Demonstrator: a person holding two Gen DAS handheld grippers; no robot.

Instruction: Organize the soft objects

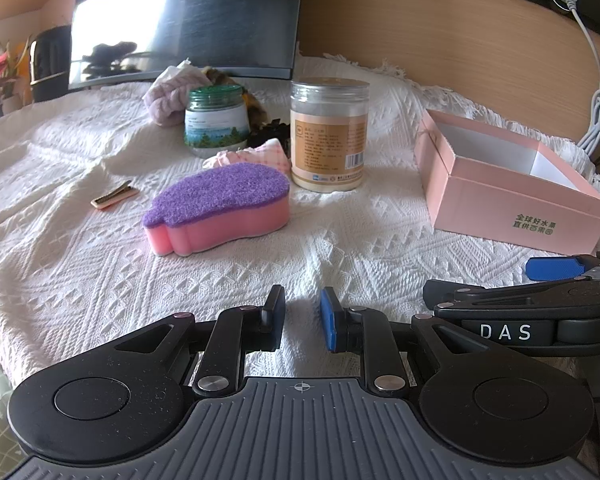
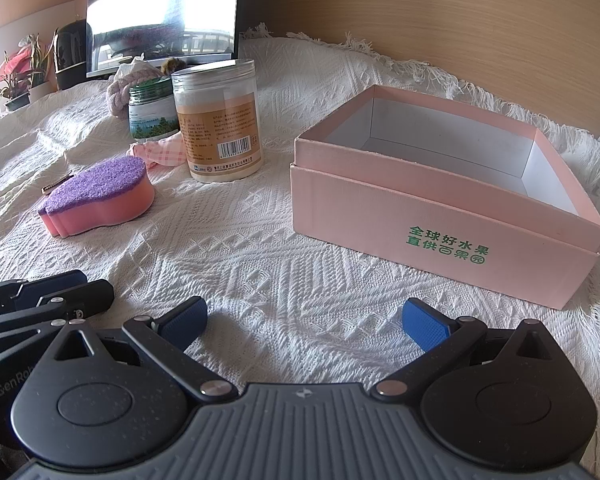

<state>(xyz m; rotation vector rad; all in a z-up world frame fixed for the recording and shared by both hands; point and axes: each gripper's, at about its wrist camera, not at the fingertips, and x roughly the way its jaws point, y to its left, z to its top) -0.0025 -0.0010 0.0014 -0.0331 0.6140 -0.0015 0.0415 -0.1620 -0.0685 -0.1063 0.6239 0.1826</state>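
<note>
A pink sponge with a purple scrub top lies on the white cloth; it also shows in the right wrist view. Behind it lie a pink checked cloth and a lilac towel bundle. An open, empty pink box stands at the right, also seen in the left wrist view. My left gripper hovers low over the cloth, its jaws a narrow gap apart and empty. My right gripper is wide open and empty, just before the box.
A green-lidded jar and a tall clear jar of beige powder stand behind the sponge. A small hair clip lies at the left. A monitor, plants and a wooden wall are at the back. A white cable hangs at the right.
</note>
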